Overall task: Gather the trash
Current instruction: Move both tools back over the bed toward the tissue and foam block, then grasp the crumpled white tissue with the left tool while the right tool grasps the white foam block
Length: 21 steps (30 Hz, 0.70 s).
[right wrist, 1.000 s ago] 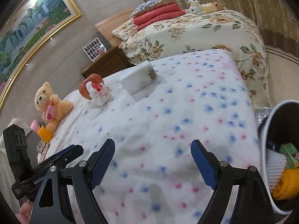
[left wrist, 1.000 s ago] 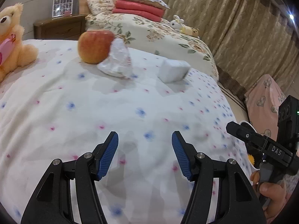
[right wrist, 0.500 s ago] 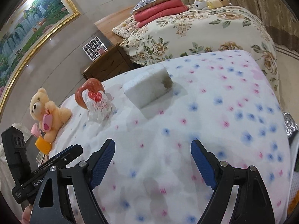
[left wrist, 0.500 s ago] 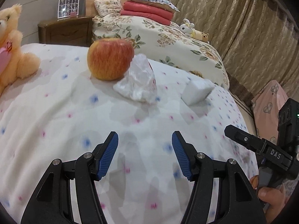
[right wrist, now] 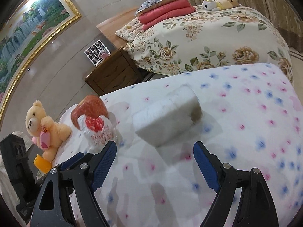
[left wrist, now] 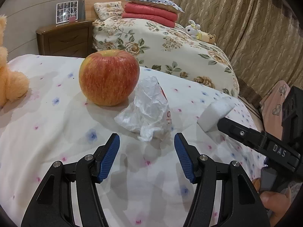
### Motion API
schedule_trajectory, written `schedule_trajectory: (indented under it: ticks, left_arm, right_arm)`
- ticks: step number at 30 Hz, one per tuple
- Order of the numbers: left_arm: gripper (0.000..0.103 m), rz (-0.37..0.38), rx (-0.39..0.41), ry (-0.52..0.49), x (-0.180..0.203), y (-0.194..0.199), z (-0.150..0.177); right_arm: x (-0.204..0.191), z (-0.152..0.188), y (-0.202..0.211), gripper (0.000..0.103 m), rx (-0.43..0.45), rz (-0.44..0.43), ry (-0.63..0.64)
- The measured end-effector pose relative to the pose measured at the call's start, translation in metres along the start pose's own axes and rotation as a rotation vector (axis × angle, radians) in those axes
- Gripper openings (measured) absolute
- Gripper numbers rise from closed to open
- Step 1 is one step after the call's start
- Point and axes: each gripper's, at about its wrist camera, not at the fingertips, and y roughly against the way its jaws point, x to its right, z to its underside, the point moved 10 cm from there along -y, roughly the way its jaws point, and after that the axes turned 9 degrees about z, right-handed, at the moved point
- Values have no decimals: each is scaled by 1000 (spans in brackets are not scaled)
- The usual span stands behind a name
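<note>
A crumpled white plastic wrapper (left wrist: 147, 111) with red print lies on the flowered bedspread (left wrist: 47, 132), just beyond my open, empty left gripper (left wrist: 146, 151). It also shows in the right wrist view (right wrist: 98, 130). A white foam block (right wrist: 166, 115) with a brown stain on one end lies just ahead of my open, empty right gripper (right wrist: 154, 162). The block also shows in the left wrist view (left wrist: 215, 113), partly behind the right gripper's body.
A red apple (left wrist: 108, 77) sits against the wrapper's far left side. An orange teddy bear (right wrist: 45, 128) sits at the bed's left. A wooden nightstand (left wrist: 66, 37) and a second bed with a floral cover (left wrist: 161, 43) lie beyond.
Both grippers have moved forward over the bed. The wrapper is now close to the left fingertips, the foam block close to the right fingertips. The bin at the right has left the view.
</note>
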Motion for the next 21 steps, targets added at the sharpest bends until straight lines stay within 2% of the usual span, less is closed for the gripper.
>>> schedule_trajectory:
  ticks: [3, 4, 5, 6, 7, 9, 13, 19, 21]
  left_arm:
    - [60, 20, -9, 3, 0, -6, -2]
    - [58, 26, -9, 4, 1, -7, -2]
    - [53, 31, -9, 2, 3, -8, -3]
    - [43, 36, -12, -2, 4, -10, -3]
    - [38, 44, -19, -6, 7, -12, -2]
    - [21, 57, -36, -12, 10, -17, -1]
    - [17, 67, -27, -38, 18, -14, -2]
    - [15, 85, -20, -34, 25, -3, 6]
    - [15, 96, -26, -29, 30, 2, 13]
  right_arm:
    - [1, -5, -8, 83, 5, 12, -8]
    - [3, -7, -10, 79, 13, 23, -9]
    - [4, -9, -11, 74, 19, 31, -7]
    - [6, -10, -13, 59, 20, 38, -4]
    - [6, -10, -14, 52, 17, 36, -1]
    - [3, -10, -14, 44, 21, 14, 10]
    - [-6, -7, -5, 27, 36, 15, 63]
    - [2, 8, 13, 11, 20, -24, 51]
    - [6, 16, 23, 11, 15, -31, 54]
